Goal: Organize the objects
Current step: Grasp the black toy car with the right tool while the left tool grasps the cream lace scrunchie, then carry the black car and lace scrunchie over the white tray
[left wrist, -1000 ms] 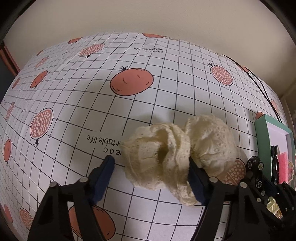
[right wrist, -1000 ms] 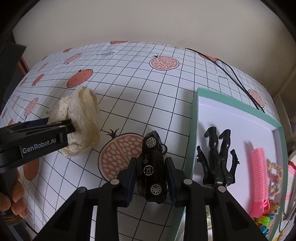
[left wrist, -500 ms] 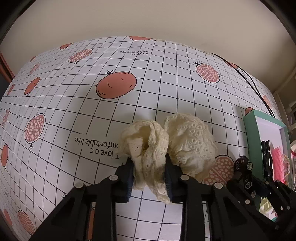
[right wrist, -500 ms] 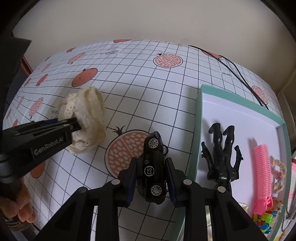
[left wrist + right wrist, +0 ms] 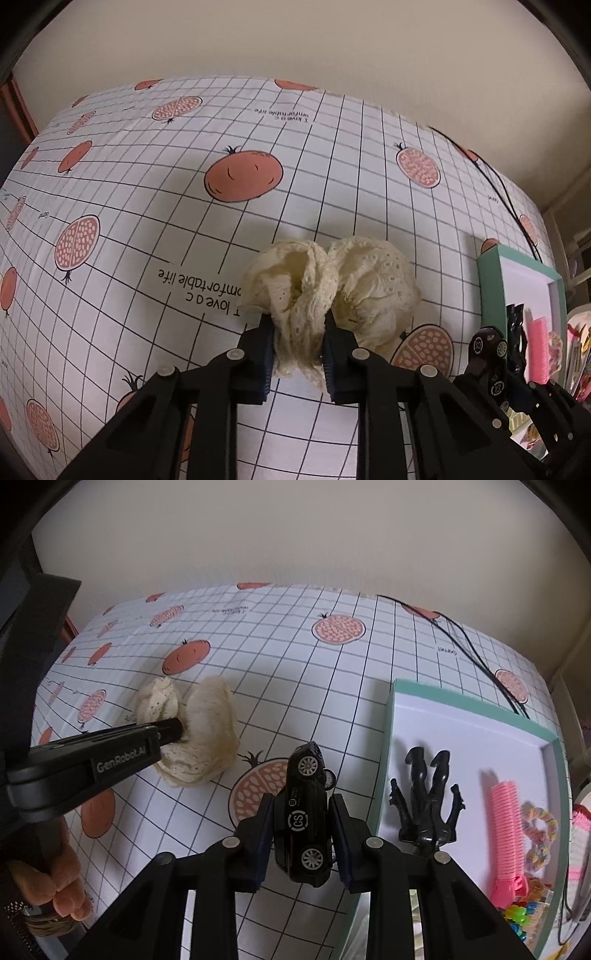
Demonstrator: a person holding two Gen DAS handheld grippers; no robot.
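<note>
1. Left wrist view: left gripper [image 5: 297, 350], wide open a second ago, now pinches the cream lace cloth [image 5: 328, 291] on the tablecloth [image 5: 147, 184].
2. Right gripper [image 5: 301, 834] still clamps the black toy car [image 5: 304, 812], raised slightly, beside the teal tray [image 5: 386, 757].

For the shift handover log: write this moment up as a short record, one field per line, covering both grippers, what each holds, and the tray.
surface: table with a grid cloth printed with pomegranates
left gripper: shut on cream lace cloth, bunched on the table
right gripper: shut on black toy car
tray: teal rim, white floor, to the right of the car
tray contents: black figure, pink comb, pastel braided ring
cable: black cord along the far right of the table
person: hand on the left gripper's handle
</note>
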